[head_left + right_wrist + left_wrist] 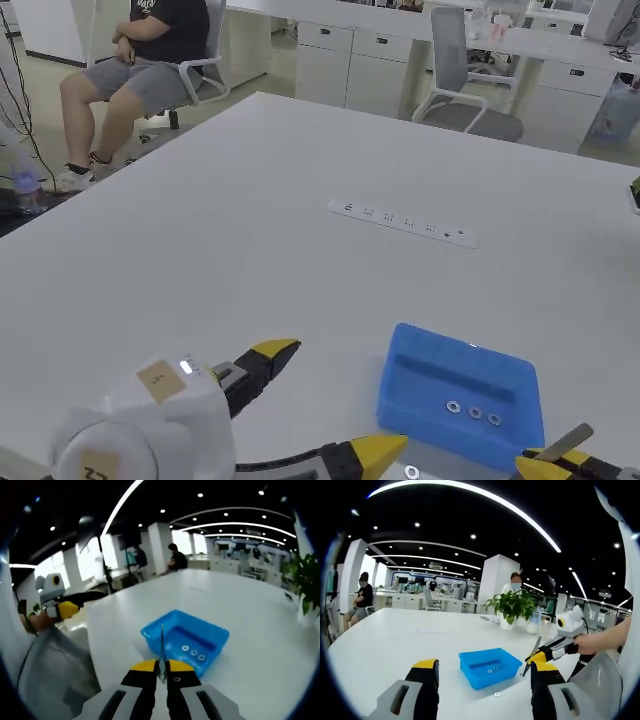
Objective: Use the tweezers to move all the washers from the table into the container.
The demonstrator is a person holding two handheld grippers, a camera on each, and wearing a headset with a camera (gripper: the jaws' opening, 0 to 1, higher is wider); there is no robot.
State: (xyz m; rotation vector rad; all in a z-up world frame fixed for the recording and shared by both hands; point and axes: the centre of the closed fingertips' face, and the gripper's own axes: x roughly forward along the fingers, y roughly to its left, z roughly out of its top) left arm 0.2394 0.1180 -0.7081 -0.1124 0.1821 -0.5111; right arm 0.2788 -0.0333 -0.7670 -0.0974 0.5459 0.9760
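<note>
nearest, one small silver washer (pixel 411 471) lies on the white table (pixel 250 230), just in front of the blue container (pixel 392 385). three more washers (pixel 474 411) sit in a row inside it. the left gripper (pixel 347 393) hovers beside it, jaws wide apart, holding nothing. the right gripper (pixel 161 666) is clamped on thin metal tweezers (pixel 161 640) aimed at the container.
</note>
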